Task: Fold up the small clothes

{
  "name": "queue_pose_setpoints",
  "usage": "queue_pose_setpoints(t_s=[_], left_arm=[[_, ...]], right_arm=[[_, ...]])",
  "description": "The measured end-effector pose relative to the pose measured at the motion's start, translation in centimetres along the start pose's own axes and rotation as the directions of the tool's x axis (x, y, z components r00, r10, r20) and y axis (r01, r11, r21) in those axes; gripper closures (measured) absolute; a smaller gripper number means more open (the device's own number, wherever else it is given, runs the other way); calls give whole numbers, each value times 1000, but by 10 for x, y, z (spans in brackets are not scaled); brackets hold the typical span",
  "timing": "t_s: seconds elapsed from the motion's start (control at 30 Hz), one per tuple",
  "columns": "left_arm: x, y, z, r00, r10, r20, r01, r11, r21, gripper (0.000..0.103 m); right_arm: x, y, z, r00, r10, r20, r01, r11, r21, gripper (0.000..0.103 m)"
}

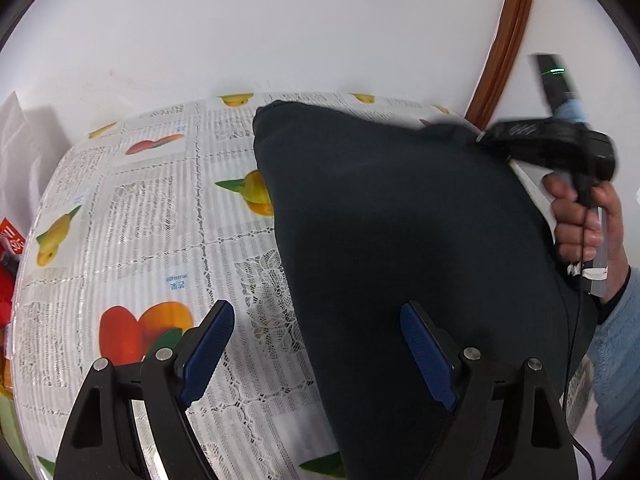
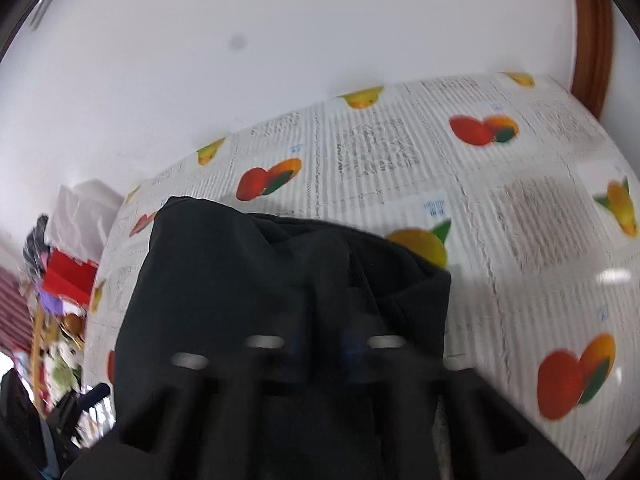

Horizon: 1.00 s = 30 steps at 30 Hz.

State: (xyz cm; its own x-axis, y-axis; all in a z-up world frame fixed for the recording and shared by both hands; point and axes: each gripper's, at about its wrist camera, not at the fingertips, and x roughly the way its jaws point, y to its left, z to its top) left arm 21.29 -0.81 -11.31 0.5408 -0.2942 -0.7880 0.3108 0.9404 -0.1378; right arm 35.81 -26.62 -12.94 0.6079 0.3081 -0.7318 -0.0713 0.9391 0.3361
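Observation:
A dark navy garment [image 1: 380, 220] lies on the fruit-print tablecloth [image 1: 140, 240], bunched up toward its far right corner. My left gripper [image 1: 318, 312] hovers open over the garment's near left edge; one blue pad [image 1: 208, 348] is over the cloth-covered table, the other [image 1: 428, 352] over the fabric, and nothing is pinched. My right gripper [image 1: 484, 136] is at the garment's far right corner, held by a person's hand [image 1: 580, 220]. In the blurred right wrist view the garment [image 2: 240, 272] drapes up to the right gripper [image 2: 324, 344], whose fingers stand close together on the fabric.
The table [image 2: 520, 220] stands against a white wall. A brown wooden frame [image 1: 508, 40] rises at the far right. Red packages [image 1: 8, 248] and a white bag [image 1: 16, 140] sit past the left edge. A light blue sleeve [image 1: 616, 352] is at the right.

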Motion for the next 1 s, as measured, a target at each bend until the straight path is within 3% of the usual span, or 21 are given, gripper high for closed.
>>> queue_pose_setpoints(t_s=[0.07,0.1,0.23,0.3,0.37,0.5,0.57,0.6,0.7,0.83,1.0], left_arm=[[1,1,-1,1000,-9,-3,9,1000,-1,18],[2,2,-1,1000,-11,-4,11,1000,-1,18],[3,3,0,1000,-13,-6,13,1000,-6,18],[1,3,-1,1000,-9,-3,9,1000,0,18],[1,3,0,1000,-9,-5,9,1000,-1,18],[2,3,0,1000,-12,-7,12,1000,-9,18],[3,4,0,1000,-14,-7,14,1000,-11,18],[2,5,-1,1000,-14,-8,14,1000,-12,18],[1,5,-1,1000,-17,-10,17,1000,-13,18],[-1,4,-1,1000,-5,-6,5,1000,-9,18],[-11,5,-6,1000,0,9,0,1000,-17,18]], right_arm=[[-21,-2,-4,993,44,109,-43,999,-8,94],[-21,-8,-5,992,52,114,-54,998,15,94],[16,-28,-3,1000,-5,-18,7,993,114,85],[14,-35,0,1000,19,-5,-18,986,163,75],[13,-32,7,1000,7,3,-8,987,159,71],[30,-17,21,998,-37,-56,43,994,103,72],[41,-13,24,994,-56,-92,62,996,59,94],[38,-10,26,997,-38,-65,40,999,30,95],[22,-21,25,999,8,48,-11,997,72,95],[35,-24,20,997,-61,-49,65,995,77,89],[-14,-34,4,997,-82,7,81,993,89,75]])
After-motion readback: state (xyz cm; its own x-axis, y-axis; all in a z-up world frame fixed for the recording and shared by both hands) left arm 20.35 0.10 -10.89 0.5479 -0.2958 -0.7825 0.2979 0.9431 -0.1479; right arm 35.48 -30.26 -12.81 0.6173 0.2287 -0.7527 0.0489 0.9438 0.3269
